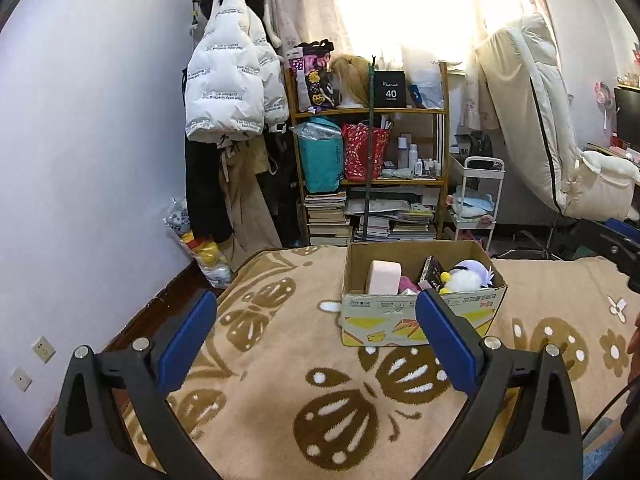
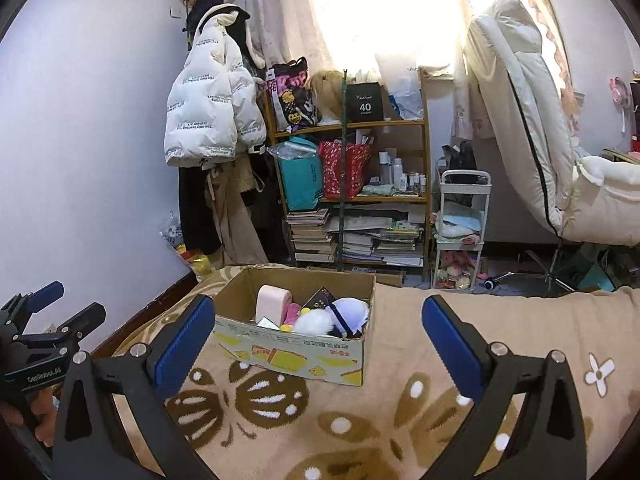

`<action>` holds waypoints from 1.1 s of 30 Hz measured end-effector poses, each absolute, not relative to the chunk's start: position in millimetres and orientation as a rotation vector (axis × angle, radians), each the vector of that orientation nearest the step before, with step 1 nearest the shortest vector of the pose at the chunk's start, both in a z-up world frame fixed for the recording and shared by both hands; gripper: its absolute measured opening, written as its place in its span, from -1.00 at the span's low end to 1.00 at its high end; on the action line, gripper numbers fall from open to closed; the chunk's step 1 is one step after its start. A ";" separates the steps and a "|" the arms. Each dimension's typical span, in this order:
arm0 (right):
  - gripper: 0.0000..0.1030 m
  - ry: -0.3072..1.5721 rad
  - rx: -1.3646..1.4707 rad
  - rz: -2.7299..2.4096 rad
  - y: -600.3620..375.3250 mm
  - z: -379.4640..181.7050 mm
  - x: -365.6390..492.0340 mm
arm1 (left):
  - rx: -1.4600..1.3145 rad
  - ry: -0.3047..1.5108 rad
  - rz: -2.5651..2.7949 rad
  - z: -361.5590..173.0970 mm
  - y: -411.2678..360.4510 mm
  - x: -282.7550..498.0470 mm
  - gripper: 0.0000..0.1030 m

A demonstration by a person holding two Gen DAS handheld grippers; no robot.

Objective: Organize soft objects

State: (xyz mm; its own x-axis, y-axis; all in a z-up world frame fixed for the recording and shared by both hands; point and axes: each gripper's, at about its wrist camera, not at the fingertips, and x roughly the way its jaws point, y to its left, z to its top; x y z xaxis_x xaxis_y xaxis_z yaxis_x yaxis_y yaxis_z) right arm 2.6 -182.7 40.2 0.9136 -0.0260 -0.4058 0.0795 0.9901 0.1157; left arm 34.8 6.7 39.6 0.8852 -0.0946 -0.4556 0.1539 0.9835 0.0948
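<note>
the bed (image 1: pixel 280 360), covered in a tan blanket with brown butterfly shapes, is spreading under both tongs. ahead of them a wooden shelf (image 2: pixel 348 196) of bags, bottles and stacked books is standing against the far wall, with a white puffer jacket (image 1: pixel 230 84) hanging to its left. a cardboard box (image 1: pixel 416 312) is sitting on the blanket just beyond the left tongs (image 1: pixel 316 324) – its near wall is showing between their blue pads – and ahead-left of the right tongs (image 2: pixel 316 332). inside the box a pink block (image 1: pixel 385 277) is standing at the left, and a white fluffy plush toy (image 1: pixel 466 278) is lying at the right. both tongs are standing wide apart and holding nothing – only blanket and box are showing between the pads.
</note>
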 end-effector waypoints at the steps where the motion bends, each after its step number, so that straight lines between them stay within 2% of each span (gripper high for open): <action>1: 1.00 0.414 0.132 -0.058 -183.3 39.8 0.6 | 0.126 0.471 -0.132 38.4 7.5 35.1 0.91; 33: 1.00 0.450 0.121 -0.080 -187.6 28.4 4.7 | 0.136 0.493 -0.128 26.0 6.6 38.0 0.91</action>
State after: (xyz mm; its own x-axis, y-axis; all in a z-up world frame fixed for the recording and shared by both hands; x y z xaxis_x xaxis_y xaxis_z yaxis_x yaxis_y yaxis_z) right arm 4.7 -187.6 28.4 0.8974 -0.0509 -0.4383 0.1042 0.9897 0.0984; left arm 38.0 6.6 26.0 0.8731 -0.0895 -0.4792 0.1550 0.9830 0.0989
